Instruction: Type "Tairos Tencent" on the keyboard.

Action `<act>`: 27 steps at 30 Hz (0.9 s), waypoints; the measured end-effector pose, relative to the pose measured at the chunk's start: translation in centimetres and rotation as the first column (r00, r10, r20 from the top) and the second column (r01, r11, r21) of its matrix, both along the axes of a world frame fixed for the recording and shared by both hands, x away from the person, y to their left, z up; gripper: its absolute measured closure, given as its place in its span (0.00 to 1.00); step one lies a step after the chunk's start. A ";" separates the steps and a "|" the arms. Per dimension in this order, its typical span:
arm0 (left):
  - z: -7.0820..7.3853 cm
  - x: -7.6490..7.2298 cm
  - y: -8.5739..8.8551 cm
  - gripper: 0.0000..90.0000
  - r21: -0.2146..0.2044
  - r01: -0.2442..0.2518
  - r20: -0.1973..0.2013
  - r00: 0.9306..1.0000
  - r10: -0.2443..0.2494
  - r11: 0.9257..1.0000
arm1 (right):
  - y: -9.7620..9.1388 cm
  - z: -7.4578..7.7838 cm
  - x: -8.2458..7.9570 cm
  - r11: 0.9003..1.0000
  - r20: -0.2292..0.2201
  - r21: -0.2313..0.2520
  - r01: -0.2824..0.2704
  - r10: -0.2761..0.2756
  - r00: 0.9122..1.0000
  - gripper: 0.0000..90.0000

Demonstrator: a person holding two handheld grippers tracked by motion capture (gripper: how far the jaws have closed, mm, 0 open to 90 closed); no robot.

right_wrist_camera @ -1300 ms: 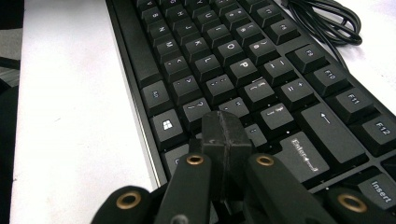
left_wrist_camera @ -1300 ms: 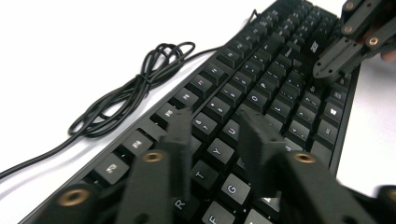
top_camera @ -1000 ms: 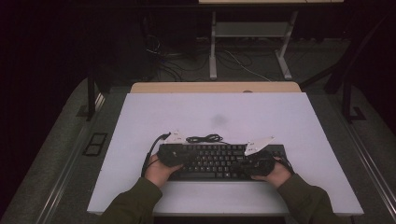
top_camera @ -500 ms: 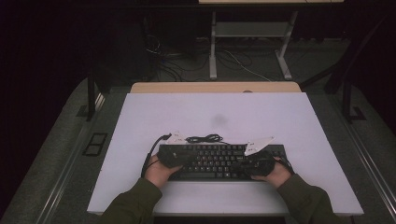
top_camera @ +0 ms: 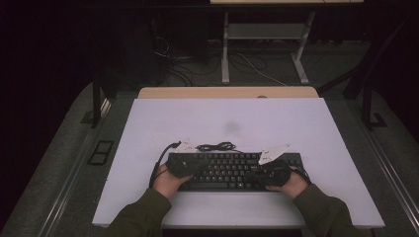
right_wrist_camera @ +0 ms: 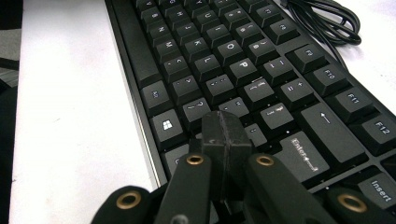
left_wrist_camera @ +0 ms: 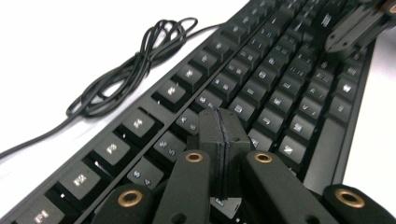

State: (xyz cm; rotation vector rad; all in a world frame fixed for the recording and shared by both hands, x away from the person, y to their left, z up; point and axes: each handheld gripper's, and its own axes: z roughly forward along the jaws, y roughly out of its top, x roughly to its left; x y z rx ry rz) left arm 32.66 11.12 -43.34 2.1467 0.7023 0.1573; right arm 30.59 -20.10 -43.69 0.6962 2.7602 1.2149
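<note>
Dim floor, trailing cords and pale metal table legs (top_camera: 225, 54) lie beyond a matte white rectangular tabletop (top_camera: 227, 116) with a strip of light wood along its far edge. Near the tabletop's near edge, centred between its left and right edges, lies a flat black plastic keyboard (top_camera: 227, 170) with rows of square, slightly dished keycaps, its long side parallel to that near edge. Its thin black rubbery cable (top_camera: 215, 146) sits in a loose coil on the white surface just beyond the keyboard's far edge. From above, two olive-green sleeves enter at the near edge; the left gripper (top_camera: 182, 165) is over the keyboard's left end and the right gripper (top_camera: 269, 173) over its right end, each carrying a pale grey three-cornered plate. The high view gives the layout but no key legends. The left gripper view shows the left gripper (left_wrist_camera: 220, 135) with its two blocky black pads pressed flat together, nothing between them, low over the number and letter rows, with function keys, the coiled cable and the other gripper beyond. The right gripper view shows the right gripper (right_wrist_camera: 225, 135) likewise clenched and empty, over the keys beside Enter, with brass-coloured rivets on its smooth arms.
</note>
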 end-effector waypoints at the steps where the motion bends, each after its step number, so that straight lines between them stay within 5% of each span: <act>1: 0.1 0.0 0.0 0.99 -0.003 0.003 0.005 1.000 -0.003 1.000 | 0.0 0.0 0.0 1.000 0.000 0.000 0.000 0.000 1.000 0.99; 9: 0.4 -0.3 0.3 0.91 -0.033 0.004 0.007 1.000 -0.004 0.999 | 0.0 0.0 0.0 1.000 0.001 -0.001 0.000 0.000 1.000 0.99; 24: 0.3 -1.3 1.8 0.27 -0.051 -0.035 -0.001 0.999 0.035 0.998 | 0.0 0.0 0.0 1.000 0.002 -0.002 0.001 -0.001 1.000 0.99; 27: 0.4 -1.4 2.0 0.24 -0.052 -0.032 0.001 0.999 0.032 0.998 | 0.0 0.0 0.0 1.000 0.003 -0.005 0.002 -0.002 1.000 0.99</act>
